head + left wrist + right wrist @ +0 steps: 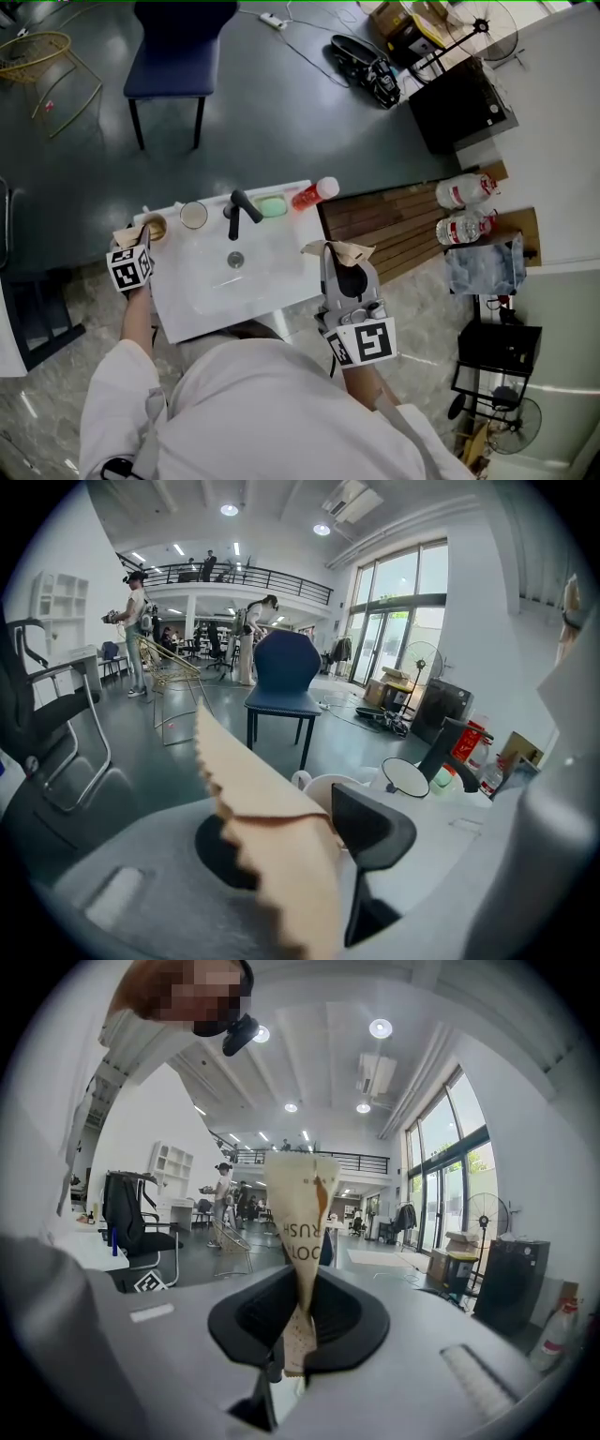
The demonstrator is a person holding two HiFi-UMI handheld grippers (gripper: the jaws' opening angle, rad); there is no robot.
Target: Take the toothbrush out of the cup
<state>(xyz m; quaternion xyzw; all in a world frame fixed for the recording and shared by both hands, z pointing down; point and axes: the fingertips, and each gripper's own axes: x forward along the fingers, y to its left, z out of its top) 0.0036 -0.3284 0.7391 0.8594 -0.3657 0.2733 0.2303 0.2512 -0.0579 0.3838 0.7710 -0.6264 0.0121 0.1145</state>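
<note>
Head view: on the back rim of the white ceramic sink [281, 286] stand a round clear cup [194, 215] and a white handled mug [154, 227], which is just beside my left gripper [134, 246]. I can make out no bare toothbrush in either. My right gripper [339, 269] holds a tan kraft-paper sleeve [339, 249] over the sink's near right corner.

Left gripper view: my jaws are nipped almost together on a tan saw-edged paper strip [258, 799], with the mug just beyond.

Right gripper view: my jaws are narrow and pinch the sleeve's lower end. Its print looks like part of "toothbrush", so I judge it to be the brush's wrapper. A brush would be light, stiff and smooth, so I would grip the handle. The paper is thin, crumples easily and could tear.
</note>
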